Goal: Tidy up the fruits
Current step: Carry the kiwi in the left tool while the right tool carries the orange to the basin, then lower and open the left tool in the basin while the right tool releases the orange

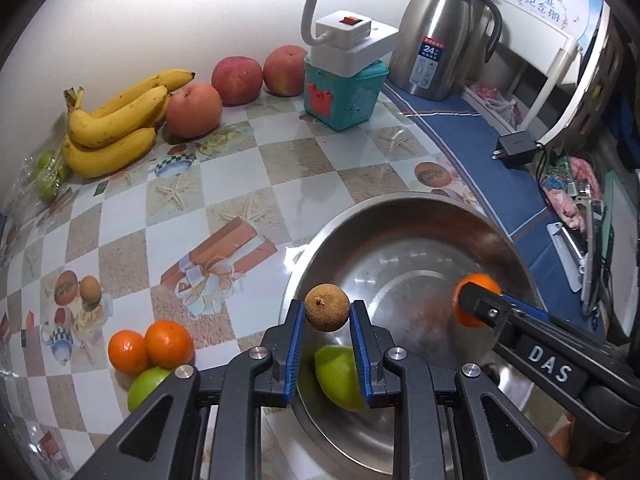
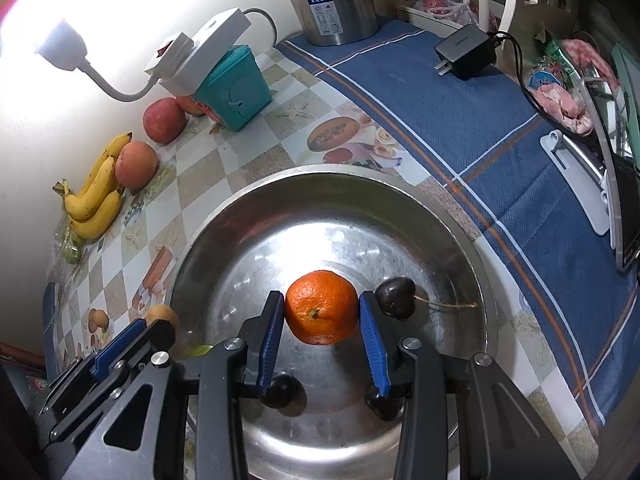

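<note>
Over a steel bowl (image 2: pixel 460 216) at lower centre, the left gripper (image 1: pixel 328 316) has its fingers clamped on a small brown fruit (image 1: pixel 327 307); the right gripper (image 2: pixel 322 314) grips an orange (image 2: pixel 321 307). Dropped from here, either could bounce out.

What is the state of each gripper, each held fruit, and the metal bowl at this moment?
Left gripper: shut on the small brown fruit, over the bowl's edge.
Right gripper: shut on the orange, above the bowl.
Metal bowl: upright, holds dark cherries.
Green apple: lies in the bowl.
Lamp: on.
</note>
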{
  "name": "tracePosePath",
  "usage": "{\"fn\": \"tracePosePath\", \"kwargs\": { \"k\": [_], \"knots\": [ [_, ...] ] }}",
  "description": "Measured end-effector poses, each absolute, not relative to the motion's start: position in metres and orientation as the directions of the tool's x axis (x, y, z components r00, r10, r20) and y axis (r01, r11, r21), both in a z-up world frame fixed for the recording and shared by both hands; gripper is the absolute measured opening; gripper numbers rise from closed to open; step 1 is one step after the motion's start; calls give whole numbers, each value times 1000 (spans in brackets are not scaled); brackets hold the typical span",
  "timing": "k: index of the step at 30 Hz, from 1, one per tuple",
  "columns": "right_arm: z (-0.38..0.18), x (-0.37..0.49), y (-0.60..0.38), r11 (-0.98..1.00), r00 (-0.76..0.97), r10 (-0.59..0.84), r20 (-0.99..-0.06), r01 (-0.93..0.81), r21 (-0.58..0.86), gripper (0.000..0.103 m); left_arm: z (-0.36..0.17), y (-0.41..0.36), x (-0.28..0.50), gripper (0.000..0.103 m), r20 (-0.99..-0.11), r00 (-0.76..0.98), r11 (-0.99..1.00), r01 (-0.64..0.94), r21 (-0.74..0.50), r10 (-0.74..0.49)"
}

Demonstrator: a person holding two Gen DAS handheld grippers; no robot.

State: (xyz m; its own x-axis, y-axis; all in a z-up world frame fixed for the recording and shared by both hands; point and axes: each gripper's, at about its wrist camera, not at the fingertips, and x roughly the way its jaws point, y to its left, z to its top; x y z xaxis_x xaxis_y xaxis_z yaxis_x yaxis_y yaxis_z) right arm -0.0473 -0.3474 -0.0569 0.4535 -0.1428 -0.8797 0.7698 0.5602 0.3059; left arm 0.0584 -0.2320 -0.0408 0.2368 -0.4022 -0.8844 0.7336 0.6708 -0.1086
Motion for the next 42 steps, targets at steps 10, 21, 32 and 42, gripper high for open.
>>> {"fn": "tracePosePath", "kwargs": {
  "k": [10, 21, 32, 42],
  "knots": [
    [-67, -41, -354, 557, 432, -141, -891, 779, 289, 40, -56, -248, 59, 25, -896, 236, 648, 759, -72, -376],
    [-74, -34, -350, 573, 396, -143, -907, 781, 250, 40, -72, -252, 55, 25, -918, 200, 632, 772, -68, -343],
    [-71, -33, -348, 575, 388, -150, -909, 783, 239, 41, -67, -251, 56, 26, -916, 186, 627, 774, -86, -355],
    [-63, -33, -347, 581, 393, -159, -906, 779, 236, 41, -58, -247, 62, 27, -914, 179, 633, 768, -102, -364]
  ]
}}
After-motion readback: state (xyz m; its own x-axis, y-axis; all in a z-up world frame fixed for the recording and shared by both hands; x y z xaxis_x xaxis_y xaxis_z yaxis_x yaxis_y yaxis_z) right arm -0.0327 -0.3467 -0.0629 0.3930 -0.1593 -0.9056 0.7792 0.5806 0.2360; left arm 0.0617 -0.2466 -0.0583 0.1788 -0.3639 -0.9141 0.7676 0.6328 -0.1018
